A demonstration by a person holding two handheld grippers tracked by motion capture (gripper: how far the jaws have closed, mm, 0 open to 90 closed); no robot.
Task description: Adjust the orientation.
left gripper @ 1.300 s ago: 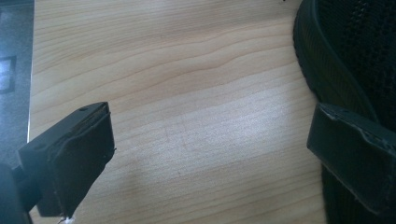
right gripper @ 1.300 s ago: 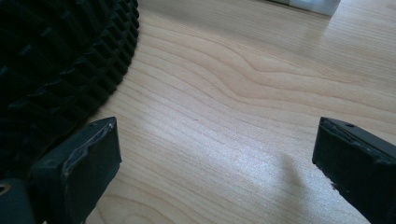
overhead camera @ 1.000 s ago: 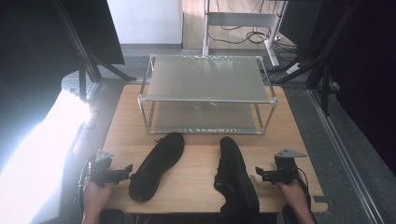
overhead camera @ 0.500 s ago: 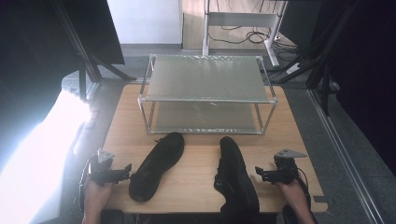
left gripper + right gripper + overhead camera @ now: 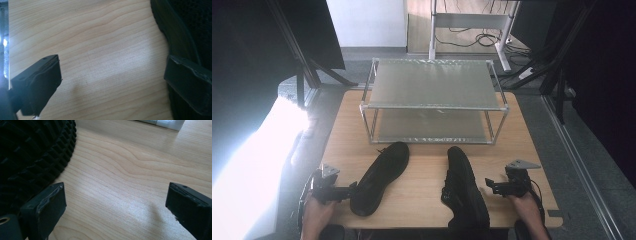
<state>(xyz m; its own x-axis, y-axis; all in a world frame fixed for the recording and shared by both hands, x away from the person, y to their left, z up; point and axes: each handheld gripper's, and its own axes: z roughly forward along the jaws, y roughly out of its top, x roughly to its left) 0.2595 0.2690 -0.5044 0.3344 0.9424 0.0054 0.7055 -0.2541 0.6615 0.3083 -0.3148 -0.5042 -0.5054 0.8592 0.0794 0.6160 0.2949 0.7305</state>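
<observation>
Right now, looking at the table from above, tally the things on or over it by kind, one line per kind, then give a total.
Black shoes: 2, the left shoe and the right shoe
Two-tier metal racks: 1, the rack
Handheld grippers: 2, the left gripper and the right gripper
Total: 5

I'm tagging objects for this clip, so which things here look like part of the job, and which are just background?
Likely part of the job:
left shoe
right shoe
two-tier rack
left claw, open
right claw, open

Just about:
wooden table
white desk frame
cables on the floor
</observation>
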